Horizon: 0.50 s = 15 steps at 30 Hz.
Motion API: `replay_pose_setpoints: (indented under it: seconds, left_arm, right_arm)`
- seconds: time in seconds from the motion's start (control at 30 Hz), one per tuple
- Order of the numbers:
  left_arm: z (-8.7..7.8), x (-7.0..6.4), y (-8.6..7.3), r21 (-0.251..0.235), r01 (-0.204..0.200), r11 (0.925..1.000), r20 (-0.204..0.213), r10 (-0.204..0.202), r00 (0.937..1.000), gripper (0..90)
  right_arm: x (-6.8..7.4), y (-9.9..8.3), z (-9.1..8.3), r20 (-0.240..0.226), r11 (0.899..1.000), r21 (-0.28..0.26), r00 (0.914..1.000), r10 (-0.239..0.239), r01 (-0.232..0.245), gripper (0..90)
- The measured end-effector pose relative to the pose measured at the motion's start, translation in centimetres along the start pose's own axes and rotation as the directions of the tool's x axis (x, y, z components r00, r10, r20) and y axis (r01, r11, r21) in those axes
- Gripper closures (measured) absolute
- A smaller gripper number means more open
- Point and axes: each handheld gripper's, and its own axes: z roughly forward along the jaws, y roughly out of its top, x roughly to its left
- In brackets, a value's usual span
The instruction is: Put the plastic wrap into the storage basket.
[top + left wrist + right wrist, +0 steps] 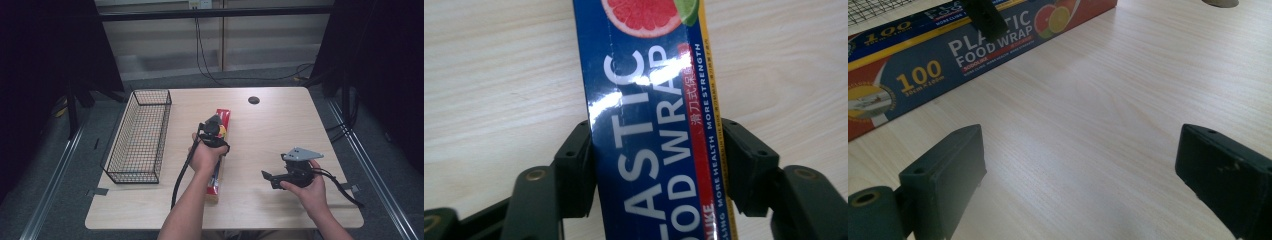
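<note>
A long blue and red plastic food wrap box (223,116) lies lengthwise on the wooden table, left of its middle. My left gripper (214,131) reaches down over the box's far half. In the left gripper view its two black jaws press against both long sides of the box (654,125), so the left gripper (656,165) is shut on it. My right gripper (268,177) is held near the front right of the table. Its jaws stand wide apart over bare wood, and the right gripper (1083,170) holds nothing. The box (973,45) lies beyond it.
A black wire basket (132,176) stands along the table's left side, next to the box. A dark round grommet (253,100) sits in the tabletop near the far edge. Bare wood (270,135) stretches between the box and the right gripper.
</note>
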Motion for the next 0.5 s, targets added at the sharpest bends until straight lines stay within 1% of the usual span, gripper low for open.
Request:
replay_pose_setpoints:
  seconds: [0.03,0.07,0.1,0.2,0.27,0.3,0.33,0.37,0.4,0.43,0.5]
  left_arm:
    - [-0.1,0.1,0.0,0.018,-0.011,0.9998,-0.002,0.011,0.9999,42.4]
    - [-0.2,0.1,0.0,0.019,0.000,0.9998,-0.002,0.000,1.0000,43.2]
    - [-0.2,0.2,0.0,0.021,-0.009,0.9997,-0.003,0.009,1.0000,43.2]
    - [-0.3,0.3,0.0,0.053,-0.051,0.9973,-0.010,0.051,0.9986,44.0]
    - [-0.4,0.4,0.0,0.059,-0.055,0.9967,-0.012,0.056,0.9984,44.1]
    - [-0.5,0.3,0.0,0.074,-0.053,0.9959,-0.019,0.055,0.9983,44.1]
    - [-0.6,0.4,0.0,0.074,-0.068,0.9949,-0.020,0.070,0.9973,44.2]
    - [-0.7,0.5,0.0,0.079,-0.055,0.9953,-0.013,0.056,0.9983,44.2]
    - [-0.8,0.6,0.0,0.074,-0.053,0.9959,-0.011,0.054,0.9985,44.2]
    - [-1.1,0.8,0.0,0.086,-0.062,0.9943,-0.005,0.063,0.9980,44.3]
    - [-1.3,0.9,0.0,0.079,-0.057,0.9953,-0.003,0.057,0.9983,44.3]
  right_arm:
    - [0.0,0.0,0.0,0.002,1.000,-0.001,1.0000,0.000,0.000,5.4]
    - [0.0,0.0,-0.1,0.002,1.000,-0.004,1.0000,0.003,-0.003,5.4]
    - [0.0,0.0,-0.1,0.002,1.000,-0.004,1.0000,0.003,-0.003,5.4]
    - [-0.1,0.1,0.0,0.003,1.000,-0.009,1.0000,-0.006,0.006,5.3]
    - [-0.1,0.1,0.0,0.004,1.000,-0.006,1.0000,-0.003,0.003,5.3]
    - [-0.1,0.1,0.0,0.004,1.000,-0.006,1.0000,-0.003,0.003,5.3]
    - [-0.1,0.1,0.0,0.001,1.000,-0.004,1.0000,0.000,0.000,5.2]
    - [-0.2,0.1,-0.1,-0.002,1.000,-0.002,1.0000,0.009,-0.009,5.2]
    - [-0.2,0.1,0.0,0.002,1.000,-0.009,1.0000,0.009,-0.009,5.1]
    - [-0.3,0.2,0.0,-0.002,1.000,-0.011,1.0000,0.001,-0.001,4.5]
    - [-0.3,0.2,-0.1,-0.002,1.000,-0.013,1.0000,0.003,-0.003,4.2]
